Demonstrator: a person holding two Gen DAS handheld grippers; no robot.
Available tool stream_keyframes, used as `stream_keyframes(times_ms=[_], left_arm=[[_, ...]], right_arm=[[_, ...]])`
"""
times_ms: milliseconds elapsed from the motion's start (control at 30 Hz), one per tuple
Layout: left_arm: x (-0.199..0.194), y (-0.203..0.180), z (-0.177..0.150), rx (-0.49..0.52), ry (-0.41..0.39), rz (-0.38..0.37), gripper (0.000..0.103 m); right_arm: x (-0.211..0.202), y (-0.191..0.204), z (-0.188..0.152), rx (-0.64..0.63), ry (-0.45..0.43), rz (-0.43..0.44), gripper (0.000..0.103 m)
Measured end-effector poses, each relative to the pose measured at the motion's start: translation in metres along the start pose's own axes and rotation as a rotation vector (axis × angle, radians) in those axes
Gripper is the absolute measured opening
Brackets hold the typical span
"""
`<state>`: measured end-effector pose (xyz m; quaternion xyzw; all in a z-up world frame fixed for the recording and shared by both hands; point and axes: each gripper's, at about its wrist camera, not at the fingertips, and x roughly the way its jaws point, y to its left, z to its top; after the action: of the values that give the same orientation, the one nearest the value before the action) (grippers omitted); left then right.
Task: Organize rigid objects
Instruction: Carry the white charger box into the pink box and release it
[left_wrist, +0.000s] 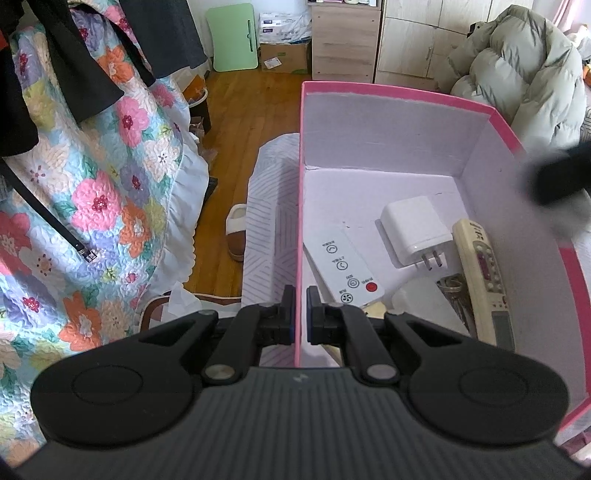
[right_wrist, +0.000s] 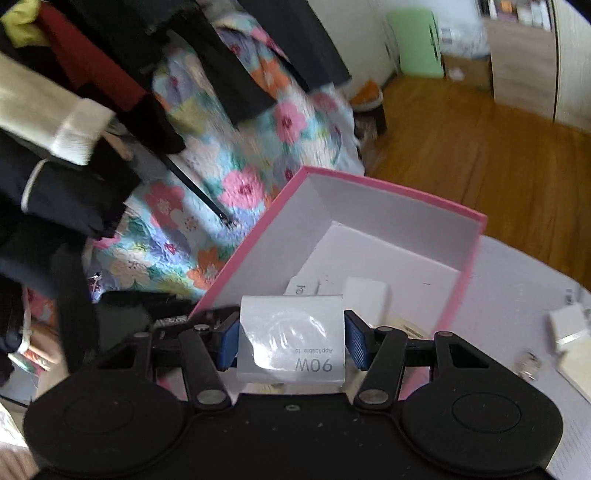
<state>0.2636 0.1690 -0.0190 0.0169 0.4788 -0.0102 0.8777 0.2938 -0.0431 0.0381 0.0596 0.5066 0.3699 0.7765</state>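
A pink box (left_wrist: 388, 92) with white inner walls stands on a pale patterned surface. In it lie a white remote (left_wrist: 343, 266), a white plug charger (left_wrist: 415, 230) and a beige remote (left_wrist: 484, 273). My left gripper (left_wrist: 301, 314) is shut on the box's left wall, one finger inside and one outside. In the right wrist view my right gripper (right_wrist: 291, 341) is shut on a white power brick (right_wrist: 291, 332) marked 90W, held above the near end of the pink box (right_wrist: 388, 184). A dark blurred shape (left_wrist: 557, 177) hangs over the box's right rim.
A floral quilt (left_wrist: 92, 192) and hanging dark clothes (right_wrist: 92, 92) crowd the left. Wooden floor (left_wrist: 251, 110) with a slipper (left_wrist: 236, 236) lies beyond. A grey puffer coat (left_wrist: 517, 74) sits far right. A small white box (right_wrist: 569, 325) and a metal piece (right_wrist: 528, 365) lie beside the pink box.
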Motion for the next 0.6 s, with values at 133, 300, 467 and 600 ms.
stream_keyframes(times_ms=[133, 300, 467, 600], left_arm=[[0.0, 0.001, -0.001, -0.008, -0.003, -0.008, 0.004], [0.0, -0.001, -0.002, 0.005, -0.006, 0.005, 0.004], [-0.003, -0.004, -0.004, 0.022, -0.018, 0.009, 0.004], [-0.004, -0.007, -0.006, 0.034, -0.034, 0.02, 0.004]], right_arm=[[0.038, -0.001, 0.022, 0.041, 0.063, -0.025, 0.062], [0.087, -0.006, 0.044, 0.079, 0.096, -0.051, 0.062], [0.118, -0.002, 0.05, 0.075, 0.086, -0.103, 0.062], [0.135, -0.002, 0.052, 0.041, 0.066, -0.152, 0.063]])
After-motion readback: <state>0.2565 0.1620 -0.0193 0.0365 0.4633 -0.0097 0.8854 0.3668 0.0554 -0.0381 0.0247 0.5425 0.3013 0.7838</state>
